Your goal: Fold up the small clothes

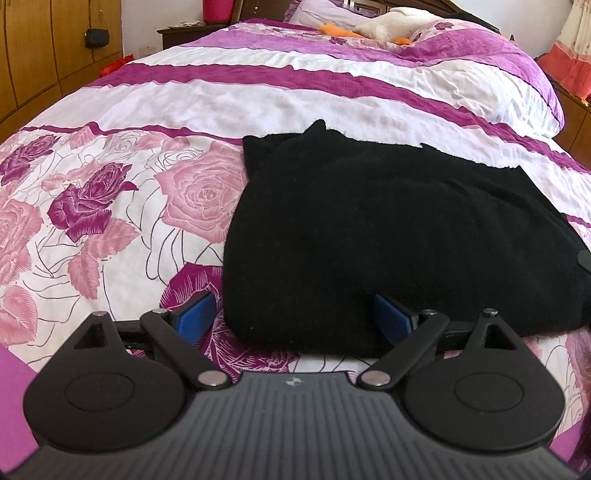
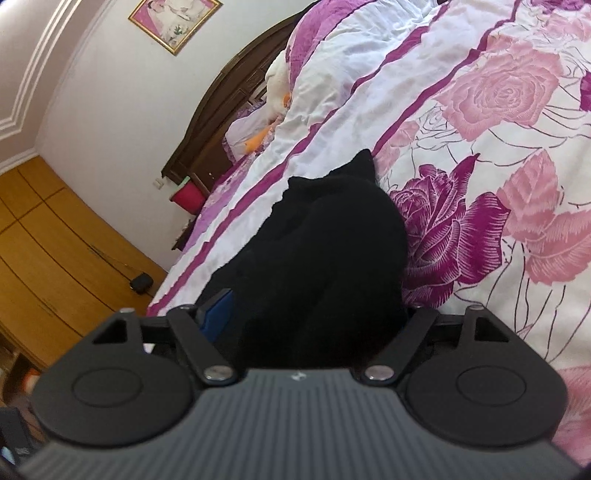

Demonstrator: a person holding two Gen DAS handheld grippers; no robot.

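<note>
1. A black, soft knitted garment, folded into a thick bundle, lies on a bed spread with a white quilt printed with pink and purple roses and magenta stripes.
2. The left tongs stand wide open at the near edge of the garment; the left blue pad sits clear of the cloth over the quilt, while the right blue pad is tucked against the garment's edge.
3. The right tongs straddle another edge of the same garment. One blue pad shows beside the cloth; the other is hidden behind the black fabric, so whether they pinch it cannot be told.
4. A white plush toy with orange parts lies by the pillows at the far end of the bed.
5. Wooden wardrobe doors line the wall beside the bed.
</note>
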